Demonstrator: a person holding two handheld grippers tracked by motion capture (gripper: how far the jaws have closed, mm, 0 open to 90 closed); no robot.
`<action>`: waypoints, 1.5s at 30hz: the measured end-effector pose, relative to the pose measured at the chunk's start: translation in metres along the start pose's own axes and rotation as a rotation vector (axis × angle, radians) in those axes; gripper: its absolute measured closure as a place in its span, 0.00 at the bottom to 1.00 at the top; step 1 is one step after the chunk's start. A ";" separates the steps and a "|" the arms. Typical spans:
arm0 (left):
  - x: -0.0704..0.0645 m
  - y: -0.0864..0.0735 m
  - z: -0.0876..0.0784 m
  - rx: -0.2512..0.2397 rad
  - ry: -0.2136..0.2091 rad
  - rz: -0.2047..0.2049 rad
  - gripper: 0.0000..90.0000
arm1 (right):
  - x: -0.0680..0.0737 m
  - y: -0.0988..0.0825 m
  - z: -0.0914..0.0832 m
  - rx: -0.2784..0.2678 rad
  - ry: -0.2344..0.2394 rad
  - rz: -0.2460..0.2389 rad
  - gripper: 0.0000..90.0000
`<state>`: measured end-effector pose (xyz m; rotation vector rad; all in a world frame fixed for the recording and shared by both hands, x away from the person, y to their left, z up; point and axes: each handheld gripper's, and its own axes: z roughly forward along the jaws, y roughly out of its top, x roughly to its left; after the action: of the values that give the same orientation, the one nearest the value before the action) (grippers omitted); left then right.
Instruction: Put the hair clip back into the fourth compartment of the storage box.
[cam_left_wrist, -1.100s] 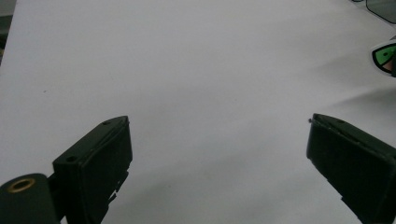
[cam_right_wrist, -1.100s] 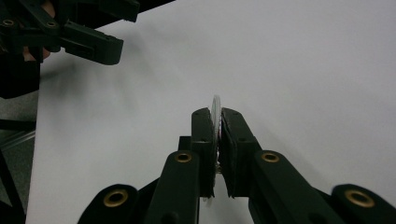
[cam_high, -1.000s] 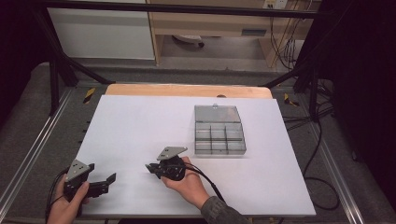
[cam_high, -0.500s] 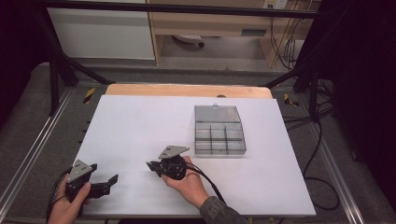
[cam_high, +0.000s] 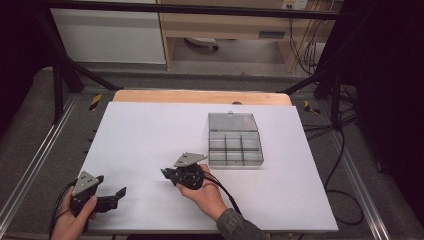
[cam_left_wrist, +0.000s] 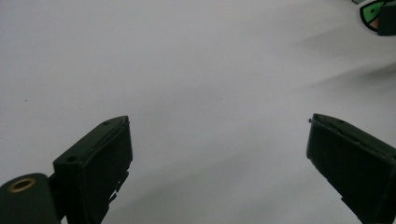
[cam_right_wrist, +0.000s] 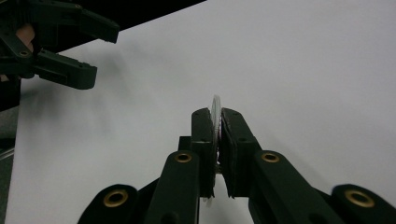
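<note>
Holding: my right claw (cam_right_wrist: 215, 122) is clamped on a thin clear disc (cam_right_wrist: 215, 103), edge up, so it cannot slip.
Left claw (cam_left_wrist: 219, 140): wide apart, waiting.
Box (cam_high: 235, 140): near, open for the disc.

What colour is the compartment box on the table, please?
Clear grey box, seen best in the high view.

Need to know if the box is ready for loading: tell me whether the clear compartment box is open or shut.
Open. In the high view the compartment box has its lid swung back flat on the table, leaving the divided compartments uncovered.
</note>
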<state>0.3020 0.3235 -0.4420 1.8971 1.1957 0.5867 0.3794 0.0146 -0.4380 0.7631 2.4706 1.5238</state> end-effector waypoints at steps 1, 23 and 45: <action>0.000 0.000 0.000 0.000 0.003 0.003 0.08 | -0.001 0.000 -0.001 -0.003 -0.002 0.002 0.94; 0.000 0.000 0.000 0.005 0.000 0.001 0.08 | -0.027 0.013 -0.030 -0.081 -0.083 0.035 0.94; -0.001 -0.001 0.001 0.011 -0.004 0.007 0.08 | -0.059 0.021 -0.063 -0.147 -0.177 0.092 0.94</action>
<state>0.3018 0.3229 -0.4427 1.9119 1.1922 0.5810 0.4136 -0.0567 -0.3982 0.9508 2.1989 1.5733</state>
